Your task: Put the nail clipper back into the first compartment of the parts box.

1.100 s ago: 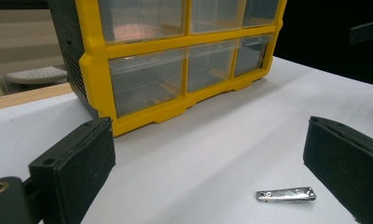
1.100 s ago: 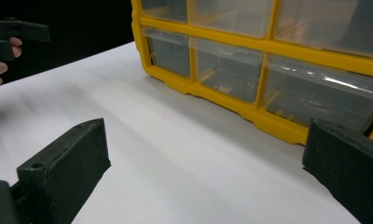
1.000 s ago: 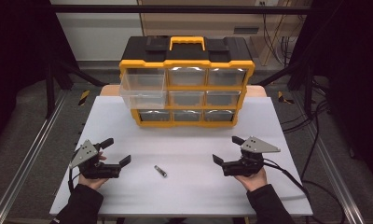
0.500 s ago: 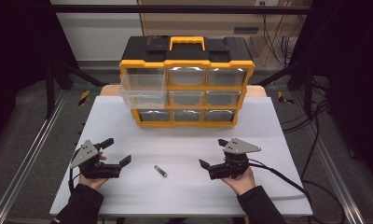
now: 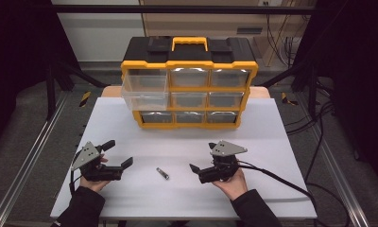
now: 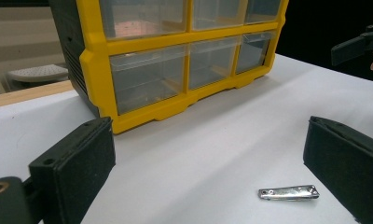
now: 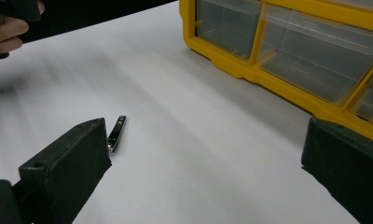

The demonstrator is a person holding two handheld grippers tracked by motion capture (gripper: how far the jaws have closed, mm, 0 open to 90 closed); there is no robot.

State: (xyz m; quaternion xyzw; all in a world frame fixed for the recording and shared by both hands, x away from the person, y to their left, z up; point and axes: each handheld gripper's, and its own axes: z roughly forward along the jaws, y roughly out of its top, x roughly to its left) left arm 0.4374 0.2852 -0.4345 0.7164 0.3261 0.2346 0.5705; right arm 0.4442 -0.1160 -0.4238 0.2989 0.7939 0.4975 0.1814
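Observation:
A small metal nail clipper (image 5: 163, 173) lies flat on the white table (image 5: 272, 127), between my two grippers. My left gripper (image 5: 118, 154) rests to the clipper's left, open and holding nothing. In the left gripper view the clipper (image 6: 288, 192) lies just inside the right jaw. My right gripper (image 5: 202, 161) is close on the clipper's right, open and holding nothing. The right gripper view has the clipper (image 7: 116, 133) beside the left jaw's tip. A yellow and black drawer organiser (image 5: 189, 82) stands at the back, its clear top-left drawer (image 5: 145, 91) pulled out.
The organiser's other clear drawers are shut. Cables (image 5: 281, 177) trail from the right gripper across the table's right side and off its edge. Bare white tabletop lies between the organiser and both grippers.
My right gripper has moved left across the table, closer to the nail clipper. The left gripper and the clipper have stayed where they were.

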